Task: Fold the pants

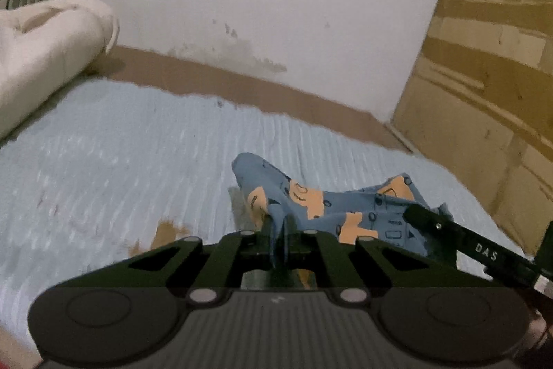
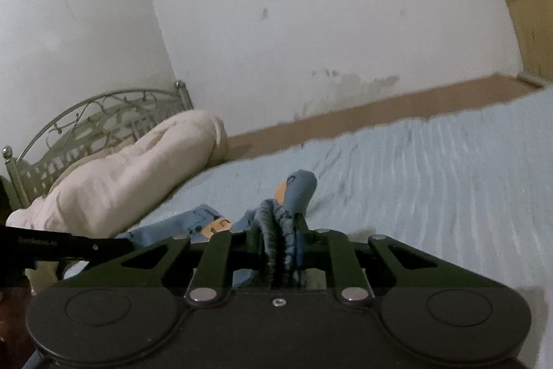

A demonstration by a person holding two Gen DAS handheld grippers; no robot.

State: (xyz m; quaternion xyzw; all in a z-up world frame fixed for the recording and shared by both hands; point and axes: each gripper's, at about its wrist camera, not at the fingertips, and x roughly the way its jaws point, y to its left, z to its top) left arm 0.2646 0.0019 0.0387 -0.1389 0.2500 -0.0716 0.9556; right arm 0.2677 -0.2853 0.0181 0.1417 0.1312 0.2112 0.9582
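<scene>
Left gripper [image 1: 278, 230] clamped on blue pants [image 1: 321, 203], right gripper [image 2: 281, 230] pinching bunched waistband, fabric raised off the bed [image 1: 121, 144]

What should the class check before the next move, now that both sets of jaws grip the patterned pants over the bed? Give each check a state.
1. Left gripper pinches the blue pants: ok.
2. Right gripper clamps a gathered, ribbed bunch of the cloth: ok.
3. Fabric between the two grips hangs flat, without twists: not ok, it is crumpled.
4. Light blue bedspread offers bare room for laying the pants out: ok.
5. Cream duvet lies apart from the pants: ok.
6. Which part of the pants each gripper holds: cannot tell.
</scene>
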